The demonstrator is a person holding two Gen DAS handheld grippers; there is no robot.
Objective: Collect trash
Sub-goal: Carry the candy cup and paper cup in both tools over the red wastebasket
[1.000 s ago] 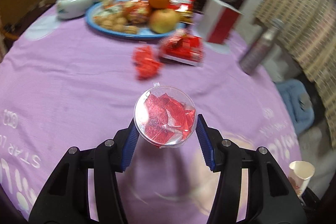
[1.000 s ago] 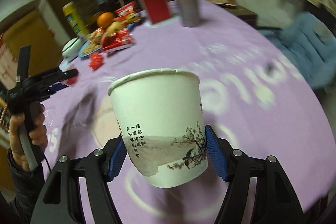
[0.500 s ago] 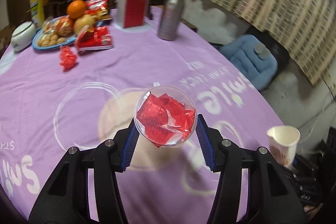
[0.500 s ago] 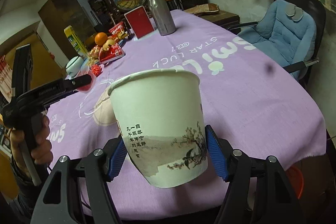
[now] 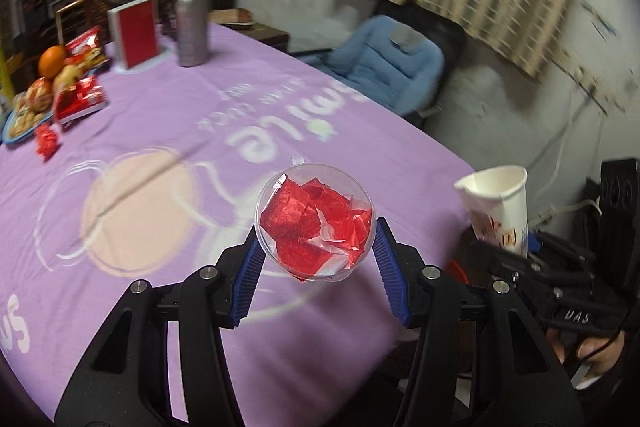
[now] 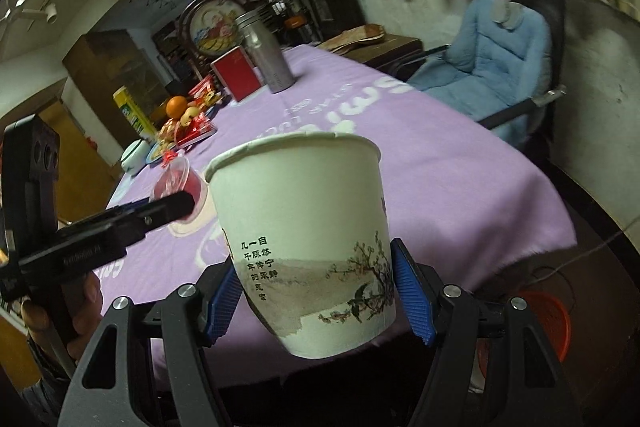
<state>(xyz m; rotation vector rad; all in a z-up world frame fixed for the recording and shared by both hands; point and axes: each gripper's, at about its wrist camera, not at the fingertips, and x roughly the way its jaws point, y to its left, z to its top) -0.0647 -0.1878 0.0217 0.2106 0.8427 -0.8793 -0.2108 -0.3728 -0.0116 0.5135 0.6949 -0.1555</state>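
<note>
My left gripper (image 5: 316, 259) is shut on a clear plastic cup (image 5: 316, 223) stuffed with crumpled red foil wrappers, held above the purple tablecloth (image 5: 160, 107) near its right edge. My right gripper (image 6: 316, 291) is shut on a white paper cup (image 6: 304, 247) printed with an ink landscape, held upright just past the table's near edge. The paper cup (image 5: 498, 211) also shows at the right of the left wrist view. The clear cup (image 6: 180, 183) shows to the left in the right wrist view. A loose red wrapper (image 5: 46, 143) lies on the cloth far left.
A plate of fruit and snacks (image 5: 24, 107), a red box (image 5: 134, 31) and a metal bottle (image 5: 192, 23) stand at the table's far side. A blue padded chair (image 5: 384, 67) is beyond the table. An orange bin (image 6: 536, 327) sits on the floor below the table edge.
Both grippers have swung away from the fruit plate toward the table's edge on the chair side, each still holding its cup. The left one has rolled so the table now looks tilted.
</note>
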